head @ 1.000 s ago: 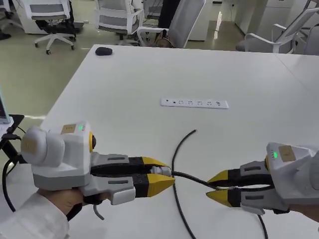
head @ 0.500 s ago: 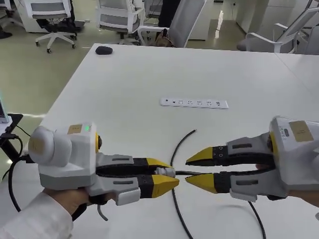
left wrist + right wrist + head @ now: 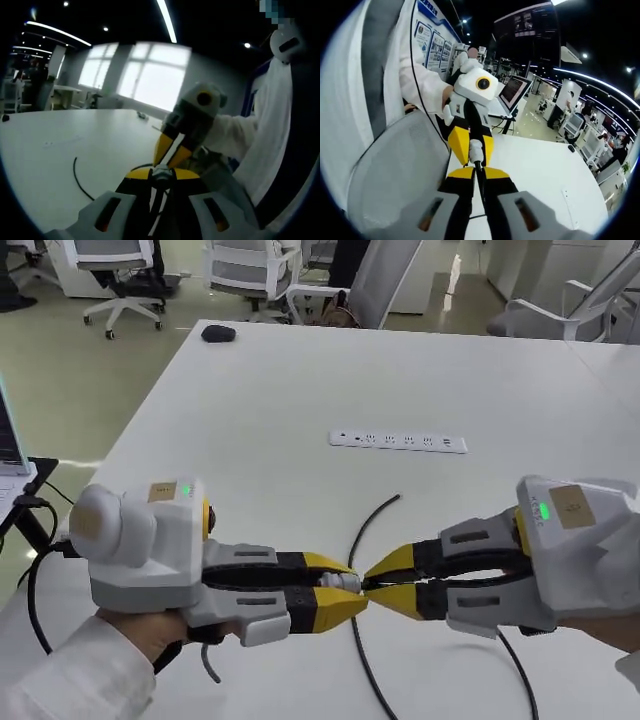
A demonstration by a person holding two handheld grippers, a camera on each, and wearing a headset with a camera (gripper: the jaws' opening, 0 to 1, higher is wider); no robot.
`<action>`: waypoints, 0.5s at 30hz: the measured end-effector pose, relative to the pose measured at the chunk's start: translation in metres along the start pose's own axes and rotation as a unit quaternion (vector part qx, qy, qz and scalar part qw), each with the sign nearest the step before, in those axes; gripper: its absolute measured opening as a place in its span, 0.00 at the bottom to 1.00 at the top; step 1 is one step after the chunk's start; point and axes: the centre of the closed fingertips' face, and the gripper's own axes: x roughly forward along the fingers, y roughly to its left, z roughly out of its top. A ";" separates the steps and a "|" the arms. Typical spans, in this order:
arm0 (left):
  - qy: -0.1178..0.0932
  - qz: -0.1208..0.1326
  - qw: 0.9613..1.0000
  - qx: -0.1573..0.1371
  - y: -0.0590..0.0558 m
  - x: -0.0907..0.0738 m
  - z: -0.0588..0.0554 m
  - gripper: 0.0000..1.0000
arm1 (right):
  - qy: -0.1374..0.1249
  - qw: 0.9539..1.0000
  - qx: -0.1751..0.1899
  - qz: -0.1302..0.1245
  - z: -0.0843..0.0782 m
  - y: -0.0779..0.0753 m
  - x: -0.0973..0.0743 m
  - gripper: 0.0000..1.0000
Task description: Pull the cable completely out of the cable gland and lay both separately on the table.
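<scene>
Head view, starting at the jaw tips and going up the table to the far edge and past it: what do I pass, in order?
cable gland → free end of the cable → power strip → mouse → office chair beyond the table

The right tongs (image 3: 373, 585) have closed on the cable (image 3: 362, 526) beside the gland (image 3: 341, 583).

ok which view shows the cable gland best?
Right gripper view: the cable gland sits centred and sharp in the left gripper, cable exiting. Head view shows it small; left gripper view, blurred and end-on.
</scene>
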 end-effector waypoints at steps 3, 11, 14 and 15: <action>-0.001 0.000 1.000 -0.003 0.000 -0.001 0.000 0.17 | -0.001 1.000 -0.001 -0.003 0.000 0.000 0.001 0.04; 0.002 -0.003 1.000 -0.004 -0.002 -0.004 -0.002 0.17 | 0.002 1.000 0.003 -0.013 -0.002 0.001 0.000 0.04; -0.002 -0.008 1.000 -0.006 -0.003 -0.005 0.000 0.17 | 0.001 1.000 0.008 -0.022 -0.004 0.000 -0.004 0.04; -0.002 -0.010 1.000 -0.006 -0.003 -0.005 0.001 0.17 | 0.001 1.000 0.010 -0.024 -0.005 0.000 -0.005 0.04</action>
